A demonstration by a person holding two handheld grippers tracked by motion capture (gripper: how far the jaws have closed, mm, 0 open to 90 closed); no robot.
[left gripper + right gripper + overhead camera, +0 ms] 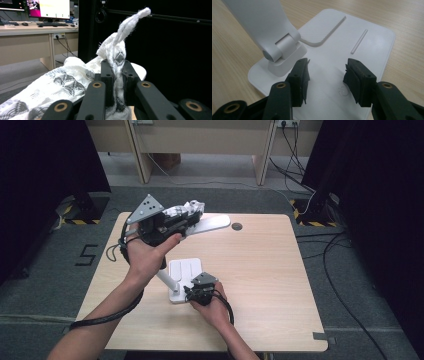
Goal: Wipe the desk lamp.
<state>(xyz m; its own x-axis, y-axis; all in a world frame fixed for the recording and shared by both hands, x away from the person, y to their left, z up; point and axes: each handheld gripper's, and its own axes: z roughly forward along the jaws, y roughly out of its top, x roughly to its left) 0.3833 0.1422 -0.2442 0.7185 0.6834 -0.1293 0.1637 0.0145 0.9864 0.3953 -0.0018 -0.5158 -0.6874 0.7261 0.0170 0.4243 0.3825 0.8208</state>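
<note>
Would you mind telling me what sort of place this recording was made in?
Probably an office or lab recording bay: a wooden table on grey carpet, black curtains at both sides, and desks with monitors beyond.

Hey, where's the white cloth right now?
The white cloth is pinched in the left gripper, held up over the head of the white desk lamp at the far left of the table in the high view.

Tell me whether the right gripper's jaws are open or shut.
Open: the right gripper has a clear gap between its pads, nothing clamped, poised over the white lamp base.
</note>
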